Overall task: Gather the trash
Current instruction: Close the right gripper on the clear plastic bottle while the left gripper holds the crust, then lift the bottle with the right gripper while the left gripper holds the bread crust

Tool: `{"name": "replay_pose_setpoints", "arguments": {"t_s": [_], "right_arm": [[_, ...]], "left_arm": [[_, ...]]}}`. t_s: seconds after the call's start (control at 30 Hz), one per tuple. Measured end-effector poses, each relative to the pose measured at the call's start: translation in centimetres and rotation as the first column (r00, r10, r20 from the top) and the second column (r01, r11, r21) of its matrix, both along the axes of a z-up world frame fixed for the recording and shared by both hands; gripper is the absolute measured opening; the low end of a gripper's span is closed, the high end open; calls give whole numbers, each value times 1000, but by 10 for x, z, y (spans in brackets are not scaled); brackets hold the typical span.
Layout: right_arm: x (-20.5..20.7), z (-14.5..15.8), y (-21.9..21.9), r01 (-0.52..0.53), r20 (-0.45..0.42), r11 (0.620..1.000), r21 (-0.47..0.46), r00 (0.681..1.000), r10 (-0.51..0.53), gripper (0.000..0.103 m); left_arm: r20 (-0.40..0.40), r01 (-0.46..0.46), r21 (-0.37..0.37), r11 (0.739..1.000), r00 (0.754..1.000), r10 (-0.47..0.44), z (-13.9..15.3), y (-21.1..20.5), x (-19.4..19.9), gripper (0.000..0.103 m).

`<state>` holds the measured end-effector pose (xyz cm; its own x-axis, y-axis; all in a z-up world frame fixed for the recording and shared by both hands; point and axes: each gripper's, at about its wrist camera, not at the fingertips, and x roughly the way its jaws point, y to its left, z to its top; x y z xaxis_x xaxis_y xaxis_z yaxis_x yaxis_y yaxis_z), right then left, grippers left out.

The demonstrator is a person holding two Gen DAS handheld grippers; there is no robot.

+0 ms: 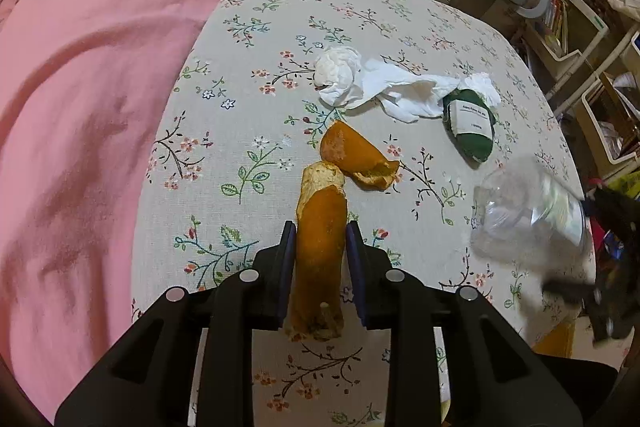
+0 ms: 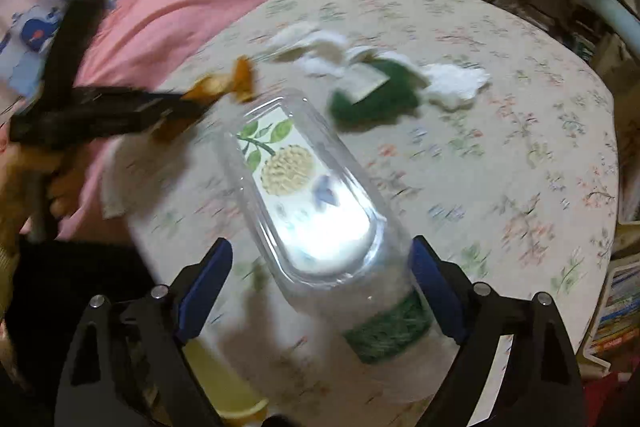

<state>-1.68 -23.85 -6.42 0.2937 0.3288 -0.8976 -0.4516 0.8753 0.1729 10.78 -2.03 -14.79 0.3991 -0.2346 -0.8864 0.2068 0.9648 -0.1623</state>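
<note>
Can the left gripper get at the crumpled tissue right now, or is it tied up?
Probably not yet. The left gripper is shut on an orange peel strip. The crumpled tissue lies beyond a second peel piece, otherwise unobstructed on the table.

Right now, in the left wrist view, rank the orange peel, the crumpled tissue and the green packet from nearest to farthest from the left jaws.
1. Orange peel: between the left gripper jaws, its far end reaching ahead.
2. Green packet: ahead, to the right.
3. Crumpled tissue: farthest, straight ahead.
The packet and the tissue's right tail overlap, so that ranking is close.
</note>
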Motion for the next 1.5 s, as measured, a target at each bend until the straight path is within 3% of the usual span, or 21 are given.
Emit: {"name": "replay_pose_setpoints", "arguments": {"t_s": [0.2, 0.33, 0.37, 0.4, 0.43, 0.6, 0.67, 0.93, 1.13, 1.5], "right_arm": [[1, -2, 17, 26, 105, 997, -71, 994, -18, 86], [1, -8, 36, -16, 146, 994, -104, 989, 31, 86], [0, -10, 33, -20, 134, 994, -103, 990, 34, 81], [1, -13, 32, -13, 125, 994, -111, 992, 27, 66], [2, -15, 31, -1, 111, 994, -114, 994, 14, 59], [2, -8, 15, 85, 95, 996, -10, 992, -84, 57], [3, -1, 3, 146, 86, 987, 72, 985, -152, 57], [-10, 5, -31, 318, -16, 895, 312, 944, -330, 57], [-29, 6, -28, 364, -51, 843, 396, 925, -375, 57], [-49, -1, -22, 388, -95, 794, 468, 915, -391, 57]], "left_arm": [[12, 8, 21, 1000, 1000, -9, 0, -3, -3, 25], [18, 12, 21, 1000, 1000, -12, -1, -5, -2, 25], [18, 18, 24, 1000, 1000, -18, -1, -6, -2, 25], [19, 23, 26, 999, 1000, -24, -1, -7, -3, 22], [20, 31, 28, 999, 999, -31, 0, -8, -3, 22], [55, 14, 13, 1000, 998, -14, 9, -5, -8, 19], [80, -12, -12, 1000, 997, 13, 17, 2, -12, 19], [182, -63, -119, 991, 980, 84, 46, 20, -32, 19], [222, -46, -111, 993, 973, 70, 57, 15, -55, 19], [261, -29, -76, 997, 964, 47, 62, 13, -87, 19]]}}
